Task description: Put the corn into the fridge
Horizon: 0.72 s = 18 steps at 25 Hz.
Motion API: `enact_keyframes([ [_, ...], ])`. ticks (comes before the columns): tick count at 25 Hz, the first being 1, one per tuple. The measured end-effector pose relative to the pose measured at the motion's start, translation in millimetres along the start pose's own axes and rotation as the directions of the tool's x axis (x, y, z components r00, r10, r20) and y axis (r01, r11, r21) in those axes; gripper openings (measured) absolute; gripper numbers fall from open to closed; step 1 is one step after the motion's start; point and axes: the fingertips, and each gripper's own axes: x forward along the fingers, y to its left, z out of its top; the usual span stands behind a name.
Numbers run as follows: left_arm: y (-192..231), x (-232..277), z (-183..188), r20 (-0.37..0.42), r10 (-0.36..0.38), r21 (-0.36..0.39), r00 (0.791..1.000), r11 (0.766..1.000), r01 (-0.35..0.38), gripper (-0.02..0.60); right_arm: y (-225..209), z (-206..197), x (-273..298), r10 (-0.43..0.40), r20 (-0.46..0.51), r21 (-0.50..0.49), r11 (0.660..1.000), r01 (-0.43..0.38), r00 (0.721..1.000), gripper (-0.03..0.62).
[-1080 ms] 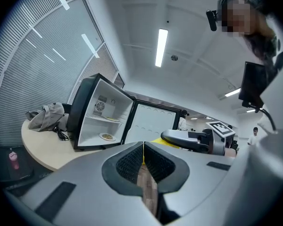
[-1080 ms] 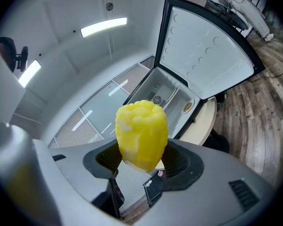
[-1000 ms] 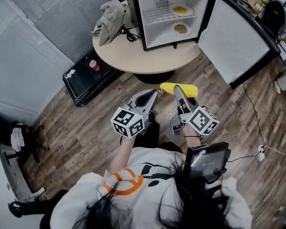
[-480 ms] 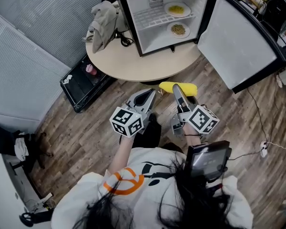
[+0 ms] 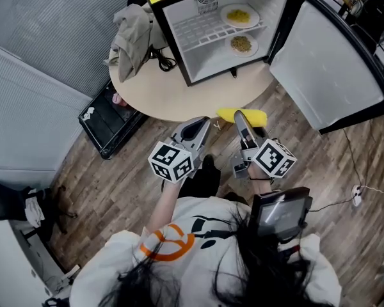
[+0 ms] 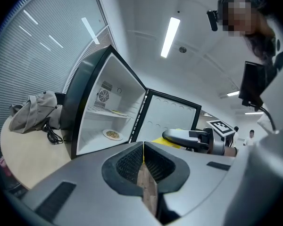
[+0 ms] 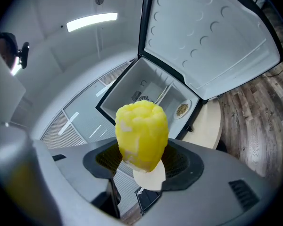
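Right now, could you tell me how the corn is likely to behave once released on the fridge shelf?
The corn looks rounded and cylindrical, so it may roll on the wire shelf. It holds its shape in the right gripper, so it is probably stiff. Its bumpy surface likely resists slipping.

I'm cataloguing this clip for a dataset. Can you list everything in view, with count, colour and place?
fridge: one, black outside, white inside, door open, on the table
plates of food: two, white, one on the fridge's shelf, the other below it
corn: one, yellow, between the right gripper's jaws, by the table's near edge
table: one, round, beige
garment: one, grey-beige, bunched on the table left of the fridge
cable: one, black, on the table beside the garment
tray: one, black, on the wood floor left of the table
left gripper: one, grey, jaws together, empty
right gripper: one, grey, shut on the corn
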Motion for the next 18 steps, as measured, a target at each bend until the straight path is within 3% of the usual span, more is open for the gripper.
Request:
enact_keyframes([
  [9,47,25,16,0.003,-0.048,-0.031,0.999,0.998,0.048,0.012,-4,4,49,-0.051,-0.014,-0.019,0.999,0.051,0.999,0.254],
  [18,84,47,34,0.008,-0.115,-0.036,0.993,0.993,0.116,0.012,3,21,94,-0.084,0.04,-0.052,0.995,0.086,0.996,0.253],
])
